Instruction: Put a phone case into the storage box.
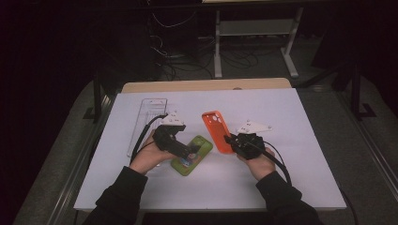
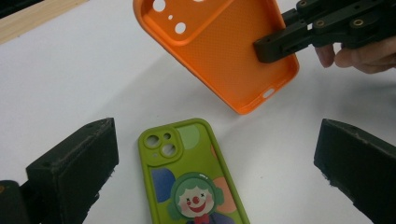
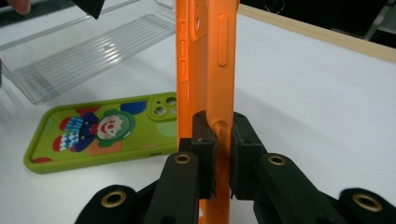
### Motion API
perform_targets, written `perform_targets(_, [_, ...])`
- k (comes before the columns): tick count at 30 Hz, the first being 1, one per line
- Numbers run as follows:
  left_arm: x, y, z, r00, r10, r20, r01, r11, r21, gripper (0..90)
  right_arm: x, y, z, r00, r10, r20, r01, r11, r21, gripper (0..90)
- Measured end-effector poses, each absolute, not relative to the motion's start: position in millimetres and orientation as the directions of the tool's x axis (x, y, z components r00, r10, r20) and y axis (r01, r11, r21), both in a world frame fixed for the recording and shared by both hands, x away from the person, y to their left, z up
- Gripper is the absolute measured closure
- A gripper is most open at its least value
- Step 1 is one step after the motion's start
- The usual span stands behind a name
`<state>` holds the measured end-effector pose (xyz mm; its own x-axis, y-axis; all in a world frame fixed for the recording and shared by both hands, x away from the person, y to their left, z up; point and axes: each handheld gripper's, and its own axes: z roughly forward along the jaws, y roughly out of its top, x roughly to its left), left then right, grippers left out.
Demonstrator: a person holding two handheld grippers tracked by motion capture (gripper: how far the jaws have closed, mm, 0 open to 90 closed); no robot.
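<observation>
My desk (image 1: 281, 187) is covered by a white sheet, with a strip of bare wood showing along its far edge. On the left part of the sheet lies a clear plastic tray (image 1: 149, 112), long and ribbed, reaching away from me.

Near the middle, just beside that tray, a green phone case (image 2: 196, 186) lies flat with its printed clown side up and its camera holes toward the far end. My left gripper (image 1: 187, 151) hangs right over it; in the left gripper view its fingers (image 2: 74, 172) stand wide apart on either side of the case, touching nothing and holding nothing.

To the right of the green case, close but apart from it, I have an orange phone case (image 1: 217, 131) lifted off the sheet and tilted. My right gripper (image 1: 231, 139) holds it: in the right gripper view the fingers (image 3: 205, 140) are pinched tight on one side wall of the case near its lower end, one inside the shell and one outside, with the case standing on edge between them.
</observation>
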<state>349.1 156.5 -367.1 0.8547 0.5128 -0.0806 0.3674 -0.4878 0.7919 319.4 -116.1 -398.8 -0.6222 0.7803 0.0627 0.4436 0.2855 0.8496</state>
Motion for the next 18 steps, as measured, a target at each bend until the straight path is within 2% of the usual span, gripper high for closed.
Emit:
perform_targets(6, [349, 155, -365, 0.830, 0.548, -0.106, 0.393, -0.439, 0.808, 0.0, 318, -117, -398, -0.612, 0.785, 0.093, 0.444, 0.244, 0.862, 81.0])
perform_targets(18, [352, 147, -364, 0.810, 0.566, -0.153, 0.414, -0.367, 0.833, 0.0, 309, -102, -395, -0.632, 0.770, 0.087, 0.423, 0.249, 0.871, 81.0])
